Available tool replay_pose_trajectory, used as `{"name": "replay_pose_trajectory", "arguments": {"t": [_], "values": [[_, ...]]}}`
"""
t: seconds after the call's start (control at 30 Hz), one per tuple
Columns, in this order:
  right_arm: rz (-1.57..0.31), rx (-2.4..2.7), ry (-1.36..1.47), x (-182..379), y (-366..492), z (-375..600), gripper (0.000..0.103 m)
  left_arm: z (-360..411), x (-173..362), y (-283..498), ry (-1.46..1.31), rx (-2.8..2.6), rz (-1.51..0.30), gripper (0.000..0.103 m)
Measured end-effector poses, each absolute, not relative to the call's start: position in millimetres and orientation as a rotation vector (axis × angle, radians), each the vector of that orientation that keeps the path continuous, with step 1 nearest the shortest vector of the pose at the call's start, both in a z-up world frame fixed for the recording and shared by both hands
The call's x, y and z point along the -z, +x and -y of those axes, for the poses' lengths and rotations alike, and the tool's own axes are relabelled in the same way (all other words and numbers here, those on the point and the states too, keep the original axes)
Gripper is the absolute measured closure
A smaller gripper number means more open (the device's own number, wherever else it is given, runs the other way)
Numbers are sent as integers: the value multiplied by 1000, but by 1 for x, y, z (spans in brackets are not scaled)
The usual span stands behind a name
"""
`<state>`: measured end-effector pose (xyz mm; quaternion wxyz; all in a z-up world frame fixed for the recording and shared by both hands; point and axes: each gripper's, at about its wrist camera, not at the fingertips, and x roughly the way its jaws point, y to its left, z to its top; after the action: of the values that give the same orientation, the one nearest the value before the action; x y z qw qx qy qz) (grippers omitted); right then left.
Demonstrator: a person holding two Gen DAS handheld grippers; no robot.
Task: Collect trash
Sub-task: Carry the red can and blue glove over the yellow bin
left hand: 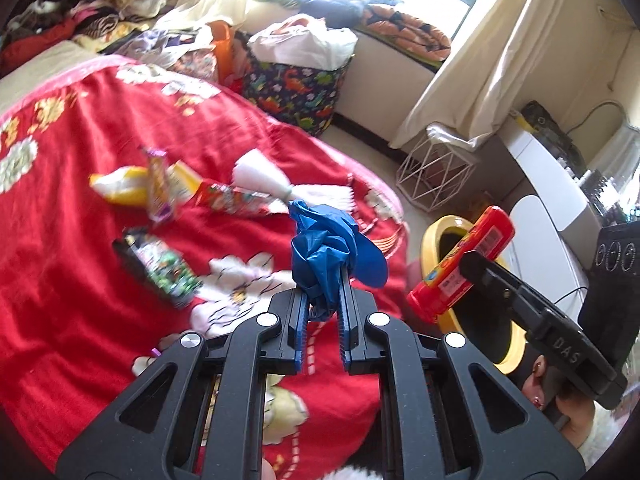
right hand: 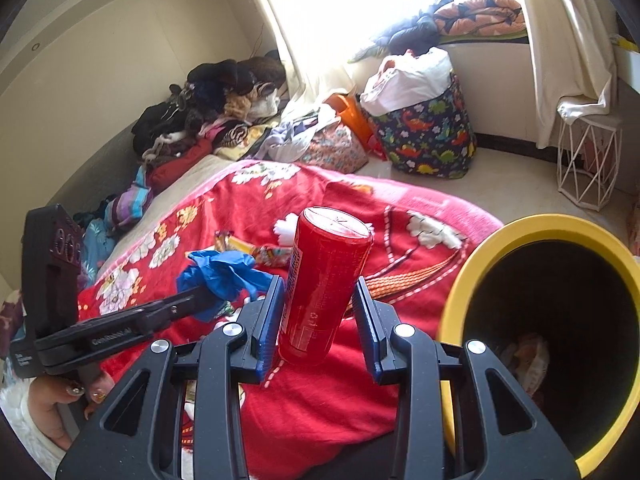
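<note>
My left gripper (left hand: pixel 325 280) is shut on a crumpled blue glove (left hand: pixel 326 246), held above the red flowered blanket (left hand: pixel 72 216). In the right wrist view the same blue glove (right hand: pixel 224 276) hangs at the left gripper's tip. My right gripper (right hand: pixel 318 300) is shut on a red can (right hand: pixel 324 284), upright between its blue pads; the can (left hand: pixel 464 264) also shows in the left wrist view, over the bin. The yellow-rimmed bin (right hand: pixel 548 228) stands just right of the bed, with some trash (right hand: pixel 528 360) inside. Several snack wrappers (left hand: pixel 160 188) and a white tissue (left hand: pixel 260 172) lie on the blanket.
A dinosaur-print fabric basket (right hand: pixel 428 136) stuffed with white cloth stands on the floor by the window. A white wire stand (right hand: pixel 588 160) sits under the curtain. Clothes (right hand: pixel 208 112) are piled at the bed's far end. A person's hand (right hand: pixel 60 404) holds the left gripper's handle.
</note>
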<state>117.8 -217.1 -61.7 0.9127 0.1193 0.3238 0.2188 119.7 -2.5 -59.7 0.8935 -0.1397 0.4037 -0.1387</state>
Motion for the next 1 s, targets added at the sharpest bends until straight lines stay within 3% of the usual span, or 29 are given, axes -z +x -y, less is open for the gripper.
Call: {"name": "replay_pose_trajectory", "arguments": {"t": [1.0], "values": [[-569, -230, 311, 50, 103, 316, 70, 73, 22, 123, -196, 411, -751, 95]]}}
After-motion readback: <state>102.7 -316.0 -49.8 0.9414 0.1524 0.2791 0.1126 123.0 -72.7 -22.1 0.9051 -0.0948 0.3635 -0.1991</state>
